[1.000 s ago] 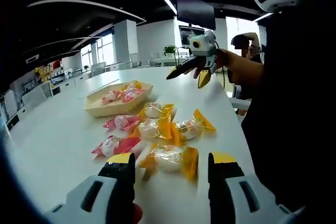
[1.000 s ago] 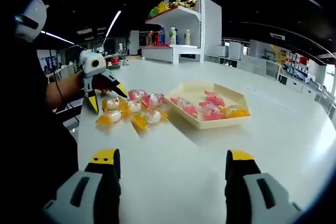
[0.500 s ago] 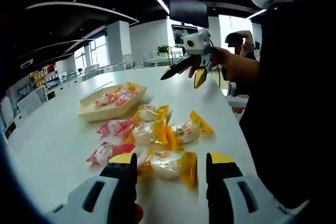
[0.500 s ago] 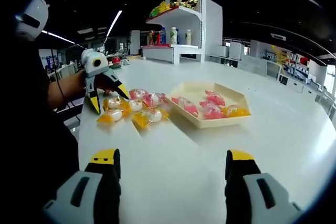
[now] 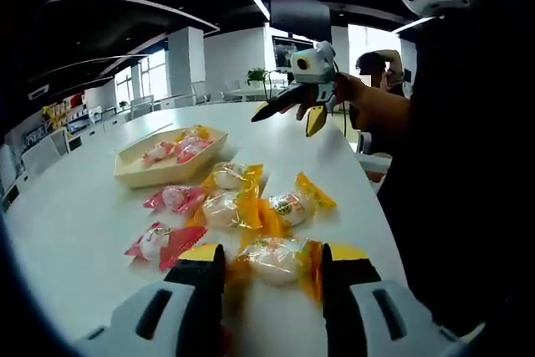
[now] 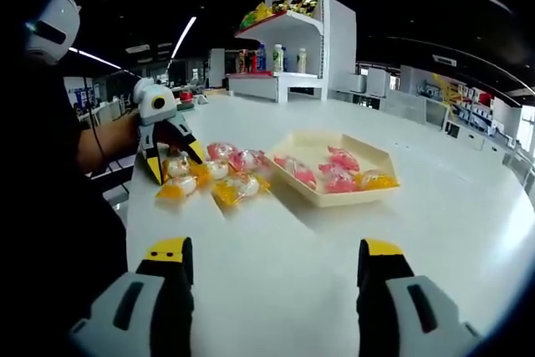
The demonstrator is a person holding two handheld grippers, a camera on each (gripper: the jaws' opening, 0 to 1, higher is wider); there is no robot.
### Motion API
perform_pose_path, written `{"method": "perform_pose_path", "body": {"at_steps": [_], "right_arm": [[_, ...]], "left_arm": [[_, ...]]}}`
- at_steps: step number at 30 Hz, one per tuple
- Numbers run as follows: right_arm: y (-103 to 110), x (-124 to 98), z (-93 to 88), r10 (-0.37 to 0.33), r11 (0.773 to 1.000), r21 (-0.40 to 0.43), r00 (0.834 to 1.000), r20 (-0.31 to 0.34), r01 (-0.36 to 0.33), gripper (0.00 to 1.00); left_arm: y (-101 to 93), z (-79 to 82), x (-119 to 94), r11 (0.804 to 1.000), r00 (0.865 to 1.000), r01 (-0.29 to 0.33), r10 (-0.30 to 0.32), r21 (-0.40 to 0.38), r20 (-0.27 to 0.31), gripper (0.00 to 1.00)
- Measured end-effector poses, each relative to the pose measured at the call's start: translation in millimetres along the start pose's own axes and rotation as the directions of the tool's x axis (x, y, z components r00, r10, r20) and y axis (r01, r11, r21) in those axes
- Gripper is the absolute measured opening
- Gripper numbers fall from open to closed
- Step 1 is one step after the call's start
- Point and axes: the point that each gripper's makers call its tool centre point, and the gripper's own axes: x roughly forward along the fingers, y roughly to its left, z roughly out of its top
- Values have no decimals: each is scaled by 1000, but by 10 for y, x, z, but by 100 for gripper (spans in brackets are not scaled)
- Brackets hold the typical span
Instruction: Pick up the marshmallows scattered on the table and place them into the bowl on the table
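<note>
On the white table (image 5: 75, 232), in the left gripper view, the left gripper (image 5: 272, 261) has its two yellow-tipped jaws spread wide on either side of a yellow-wrapped marshmallow (image 5: 276, 258), which lies between them on the tabletop; the jaws are not closed on it, and whether they touch the wrapper cannot be told. Just beyond it sits a loose cluster of wrapped marshmallows: a red-wrapped marshmallow (image 5: 156, 242) to the left, a pink-wrapped one (image 5: 174, 199) farther on, and several yellow-wrapped ones (image 5: 236, 206) packed close together beside them. Past the cluster stands the beige hexagonal bowl (image 5: 142, 175), already holding a few pink and yellow wrapped sweets. The right gripper (image 5: 292, 114) comes in from the right side of this view, held above the far part of the table in a hand (image 5: 347, 98), its jaws apart and nothing between them. In the right gripper view, that gripper's own jaws (image 6: 272, 261) stand wide open over bare tabletop, holding nothing. Ahead lies the bowl (image 6: 334, 196) with its wrapped sweets, and to its left the marshmallow cluster (image 6: 219, 175), where the left gripper (image 6: 171, 165) points down with open jaws.
</note>
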Motion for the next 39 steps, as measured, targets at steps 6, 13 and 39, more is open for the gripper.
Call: {"method": "perform_pose_path", "body": {"at_steps": [6,13,39], "right_arm": [[-8,4,7,-1,1000,3,1000,2,1,80],[-35,1,10,-4,1000,6,1000,-1,4,79],[-34,12,7,-4,1000,8,1000,-3,4,78]], "left_arm": [[-2,0,-1,1000,1000,-1,1,-2,4,46],[19,-9,-1,1000,1000,-9,9,-16,-5,32],[12,-4,5,1000,1000,-2,2,-14,6,31]]}}
